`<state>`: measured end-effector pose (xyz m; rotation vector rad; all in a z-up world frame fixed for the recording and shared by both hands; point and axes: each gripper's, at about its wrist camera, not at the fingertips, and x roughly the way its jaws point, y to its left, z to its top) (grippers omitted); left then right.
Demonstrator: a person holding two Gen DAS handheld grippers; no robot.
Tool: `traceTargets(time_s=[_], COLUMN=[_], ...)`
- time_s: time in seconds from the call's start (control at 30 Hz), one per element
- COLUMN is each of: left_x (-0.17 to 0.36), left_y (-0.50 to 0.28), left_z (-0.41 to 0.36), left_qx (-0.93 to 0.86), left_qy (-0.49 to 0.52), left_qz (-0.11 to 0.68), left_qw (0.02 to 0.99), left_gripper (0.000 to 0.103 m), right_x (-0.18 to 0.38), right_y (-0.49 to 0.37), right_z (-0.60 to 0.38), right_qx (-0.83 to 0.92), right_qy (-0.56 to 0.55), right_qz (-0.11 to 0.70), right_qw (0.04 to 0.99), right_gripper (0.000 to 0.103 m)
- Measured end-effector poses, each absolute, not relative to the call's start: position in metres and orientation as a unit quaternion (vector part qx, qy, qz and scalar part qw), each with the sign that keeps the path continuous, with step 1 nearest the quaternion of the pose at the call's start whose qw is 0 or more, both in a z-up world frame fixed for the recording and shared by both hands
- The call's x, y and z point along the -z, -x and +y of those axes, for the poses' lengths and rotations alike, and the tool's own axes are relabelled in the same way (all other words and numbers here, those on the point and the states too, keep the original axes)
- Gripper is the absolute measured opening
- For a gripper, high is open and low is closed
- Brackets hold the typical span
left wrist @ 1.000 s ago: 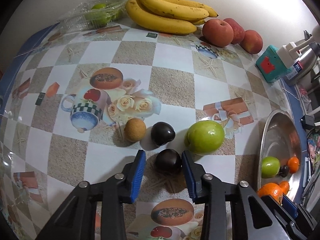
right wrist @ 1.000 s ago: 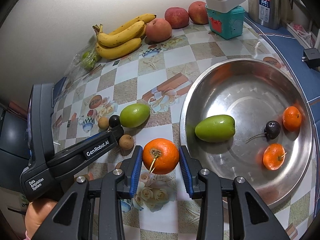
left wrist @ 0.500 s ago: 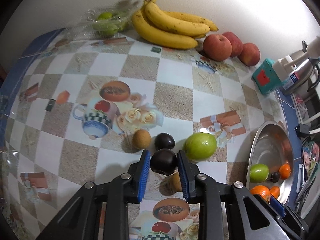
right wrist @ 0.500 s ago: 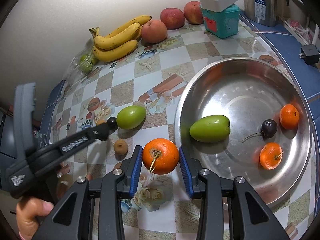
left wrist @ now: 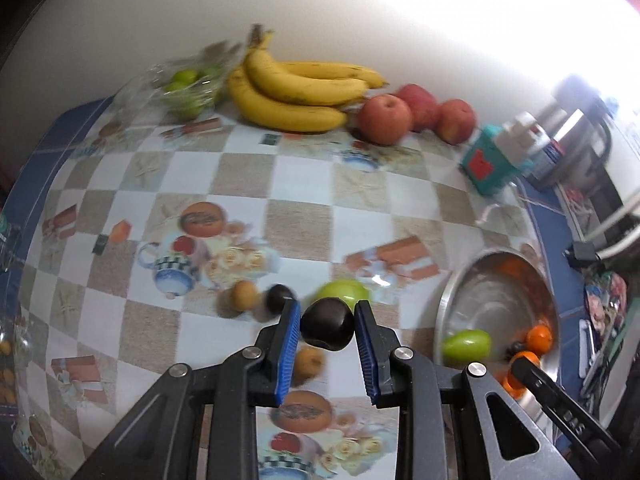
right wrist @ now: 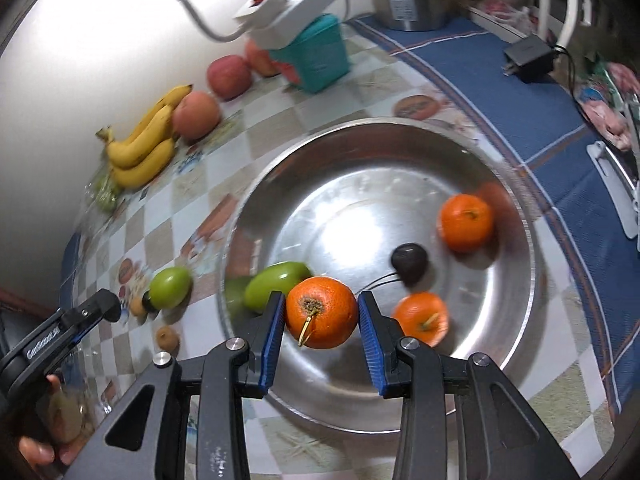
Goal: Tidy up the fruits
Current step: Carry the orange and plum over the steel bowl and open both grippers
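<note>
Left gripper (left wrist: 327, 325): jaws have just narrowed onto a round dark plum (left wrist: 327, 329), now lifted off the table. Right gripper (right wrist: 322, 314): clamped on a stemmed orange tangerine (right wrist: 321, 312), now carried over the steel bowl (right wrist: 524, 304), at 6 o'clock. Release looks imminent.

On the desk (left wrist: 304, 216), the bananas (left wrist: 296, 92) lie far against the wall, apples (left wrist: 384, 118) to their right; the bowl (right wrist: 516, 308) sits near right, holding two oranges (right wrist: 466, 222), a plum (right wrist: 409, 262) and a mango (right wrist: 276, 286).
</note>
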<state>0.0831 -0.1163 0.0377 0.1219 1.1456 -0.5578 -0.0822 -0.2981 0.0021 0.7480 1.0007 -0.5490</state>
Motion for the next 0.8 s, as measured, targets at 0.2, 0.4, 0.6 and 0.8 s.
traceTargets(time_s=[0.2,0.4,0.6,0.8], left_x=[-0.040,-0.035,-0.017,-0.005], left_y=[-0.043,-0.006,0.013,0.018], left_z=[-0.158,-0.194,-0.210,-0.216], left_qx=[0.318,0.363,0.373,0.373], left_qy=[-0.097,-0.140,-0.172,-0.183], left_qz=[0.523,0.510,0.517,0.521], left_qw=[0.785,0.767,0.751,0.746], left_gripper=[0.030,0.030,0.030,0.030], right_x=[-0.006,-0.006,0.006,0.013], right_y=[0.099,0.122,0.132,0.134], right_z=[-0.314,-0.334,-0.347,-0.349], right_qx=[0.274,0.325,0.349,0.349], right_qy=[-0.356,-0.355,-0.361,-0.369], right_qz=[0.447,0.441,0.450,0.451], right_qw=[0.774,0.758,0.739,0.734], right_gripper=[0.038,0.038,0.038,0.039])
